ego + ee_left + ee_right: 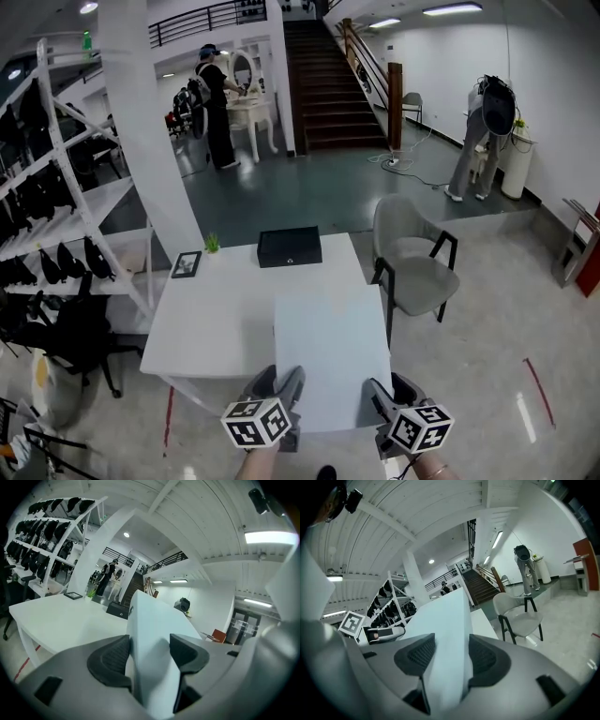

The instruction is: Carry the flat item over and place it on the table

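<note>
Flat white panel (330, 356): held roughly level over the near right part of the table (211, 319), with its near edge overhanging toward the person. Left hand-held gripper (278, 382) and right hand-held gripper (386, 394) each pinch that near edge. The carry looks nearly done; lowering and release are left. Black box (290, 247) sits at the table's far edge, clear of the panel.

Board (330, 352) over table's (216, 319) near-right part, box (290, 247) at far edge (frame (186, 264) left of it), 1 chair (412, 267) right of table
</note>
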### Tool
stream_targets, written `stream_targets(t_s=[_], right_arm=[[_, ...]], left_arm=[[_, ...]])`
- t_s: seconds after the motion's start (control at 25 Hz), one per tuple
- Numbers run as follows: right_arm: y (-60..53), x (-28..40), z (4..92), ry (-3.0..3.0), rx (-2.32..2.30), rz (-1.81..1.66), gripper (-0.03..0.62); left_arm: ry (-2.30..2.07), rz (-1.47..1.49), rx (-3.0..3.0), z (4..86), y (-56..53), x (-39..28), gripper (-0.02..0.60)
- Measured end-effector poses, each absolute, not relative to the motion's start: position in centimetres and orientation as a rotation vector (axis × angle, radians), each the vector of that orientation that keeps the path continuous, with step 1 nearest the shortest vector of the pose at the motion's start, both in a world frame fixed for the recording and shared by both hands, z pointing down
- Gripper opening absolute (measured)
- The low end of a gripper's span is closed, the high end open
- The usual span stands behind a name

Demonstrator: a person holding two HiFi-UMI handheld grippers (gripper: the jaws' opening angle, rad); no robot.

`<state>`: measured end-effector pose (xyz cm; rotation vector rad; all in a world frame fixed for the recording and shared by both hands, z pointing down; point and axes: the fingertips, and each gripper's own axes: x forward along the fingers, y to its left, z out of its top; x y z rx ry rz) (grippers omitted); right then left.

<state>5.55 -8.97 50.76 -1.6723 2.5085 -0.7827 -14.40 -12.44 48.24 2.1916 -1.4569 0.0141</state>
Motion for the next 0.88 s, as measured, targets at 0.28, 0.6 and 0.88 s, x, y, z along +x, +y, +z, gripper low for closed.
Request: stream_targets(t_s=[0.28,0.6,0.88], right_arm=[[-12.5,4.8,50.1,2.501,-1.690,-0.751,0.219],[-16.5,6.2,50.5,2.489,-1.705,-0.750,0.219],[-22.2,6.7,50.4,2.504,-1.676,-0.736,0.219]], left_arm=[[-1.436,0.001,2.210,47.8,-16.3,-15.0,0.268],[-1.427,0.010,2.235,47.9,-20.6,-13.5,0.268],[-1.454,0.001,2.232,47.6,-25.8,-13.1,0.268]])
